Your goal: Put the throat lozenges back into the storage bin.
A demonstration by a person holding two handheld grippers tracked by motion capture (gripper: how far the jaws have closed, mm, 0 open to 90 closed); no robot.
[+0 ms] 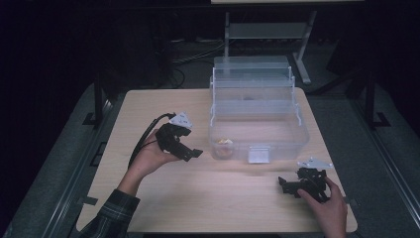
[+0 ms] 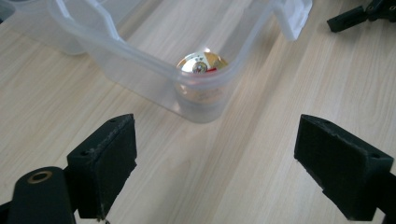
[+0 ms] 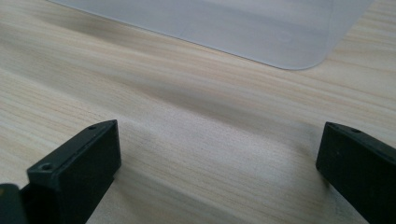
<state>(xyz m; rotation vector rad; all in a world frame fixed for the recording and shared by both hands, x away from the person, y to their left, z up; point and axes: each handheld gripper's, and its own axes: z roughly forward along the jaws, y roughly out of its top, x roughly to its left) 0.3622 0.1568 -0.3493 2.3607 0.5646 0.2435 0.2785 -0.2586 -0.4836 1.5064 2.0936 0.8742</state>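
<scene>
A small round gold-topped metal object [image 2: 201, 65] sits inside the clear plastic storage box [image 1: 297, 130], tucked into its front left corner as the high view shows it [image 1: 224, 145], on the box floor close against the rounded wall. The box stands open on the light wooden table [image 1: 208, 198], its lid raised at the back. The left gripper [image 1: 194, 153] is held above the table just beside that corner, aimed at the object, its black jaws spread wide apart with nothing between them. The right gripper [image 1: 283, 184] rests low near the table's front right edge, in front of the box, its jaws likewise wide open and empty.
</scene>
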